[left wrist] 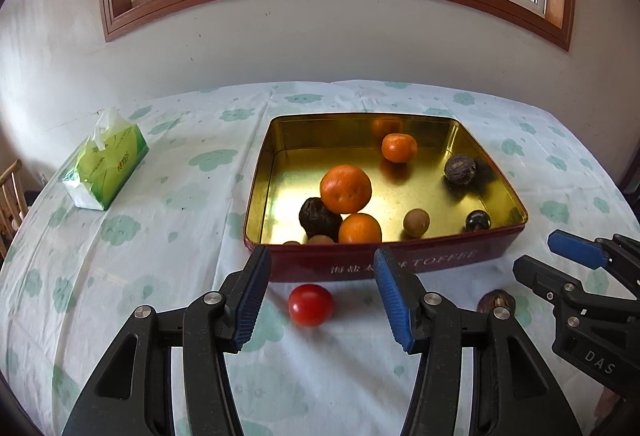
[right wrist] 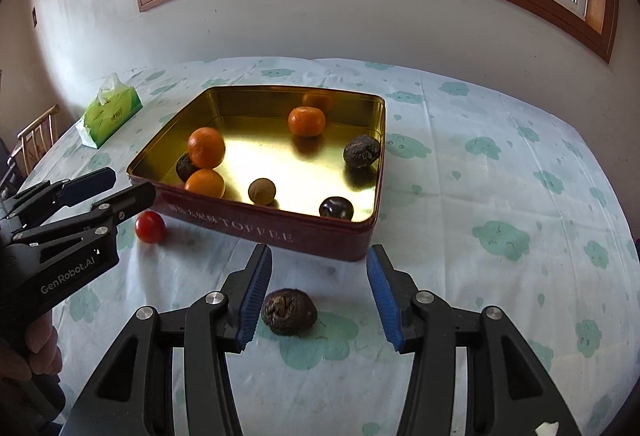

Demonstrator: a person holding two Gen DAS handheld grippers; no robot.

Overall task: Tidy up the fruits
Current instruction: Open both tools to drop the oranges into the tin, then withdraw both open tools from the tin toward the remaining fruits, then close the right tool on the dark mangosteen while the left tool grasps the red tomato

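A red toffee tin [left wrist: 440, 260] [right wrist: 320, 242] with a gold inside stands mid-table. It holds three oranges [left wrist: 346, 189] [right wrist: 206, 147], dark wrinkled fruits [left wrist: 460, 168] and small brown ones [left wrist: 416, 222]. A red tomato [left wrist: 311, 304] [right wrist: 150, 227] lies on the cloth before the tin. My left gripper [left wrist: 321, 251] [right wrist: 132, 183] hangs open above it, and the pads do not touch it. A dark wrinkled fruit [right wrist: 289, 312] [left wrist: 496, 302] lies on the cloth near the left pad of my open right gripper [right wrist: 318, 250] [left wrist: 538, 252], without contact.
A green tissue pack [left wrist: 106, 165] [right wrist: 110, 115] sits at the table's far left. A wooden chair [right wrist: 36, 143] stands beyond the left edge. The wall and window rise right behind the table. A hand [right wrist: 40, 348] holds the left gripper.
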